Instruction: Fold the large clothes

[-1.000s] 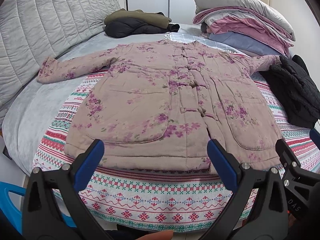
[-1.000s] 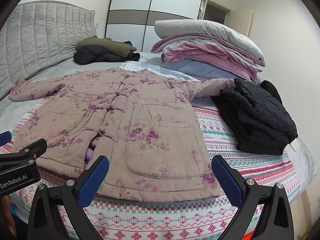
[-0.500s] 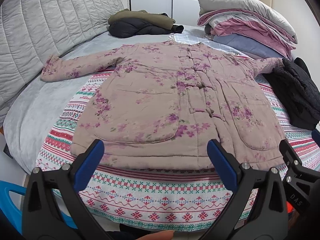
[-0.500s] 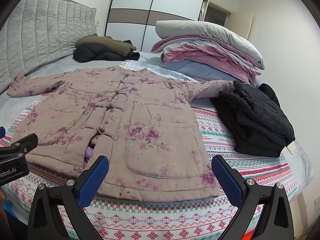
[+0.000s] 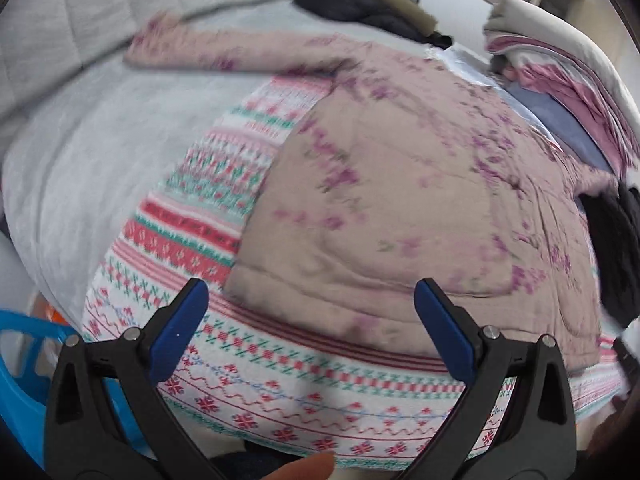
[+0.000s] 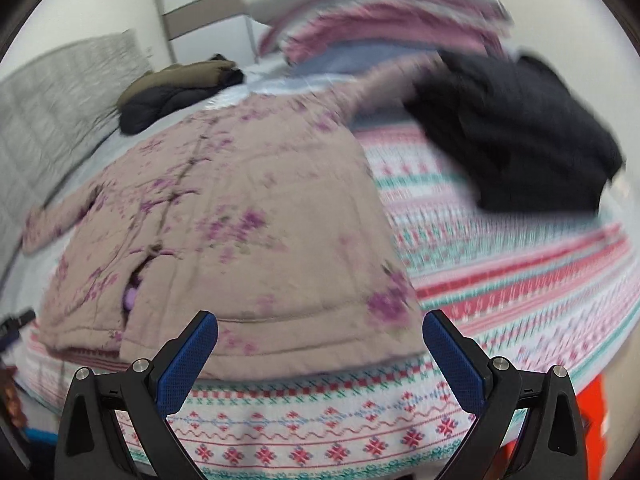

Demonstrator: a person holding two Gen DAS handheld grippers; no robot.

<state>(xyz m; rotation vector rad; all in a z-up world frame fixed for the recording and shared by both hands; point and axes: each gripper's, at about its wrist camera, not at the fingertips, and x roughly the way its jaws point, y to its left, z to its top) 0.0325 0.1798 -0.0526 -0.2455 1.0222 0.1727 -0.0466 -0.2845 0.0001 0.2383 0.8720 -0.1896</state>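
A pink floral padded jacket [image 5: 392,192] lies flat, front up, sleeves spread, on a patterned blanket [image 5: 200,208] on the bed. It also shows in the right wrist view [image 6: 248,232]. My left gripper [image 5: 312,316] is open and empty, just short of the jacket's hem near its left corner. My right gripper [image 6: 320,348] is open and empty, just short of the hem near its right corner. Both views are blurred by motion.
A black jacket [image 6: 512,132] lies on the blanket right of the floral jacket. Dark and olive clothes [image 6: 176,92] lie at the far side. Folded quilts [image 6: 380,20] are stacked at the back right. A grey headboard [image 5: 60,20] stands left. A blue basket [image 5: 20,380] is low left.
Both grippers have moved in close to the jacket's hem and turned apart, the left toward the left corner, the right toward the right corner. Both stay open.
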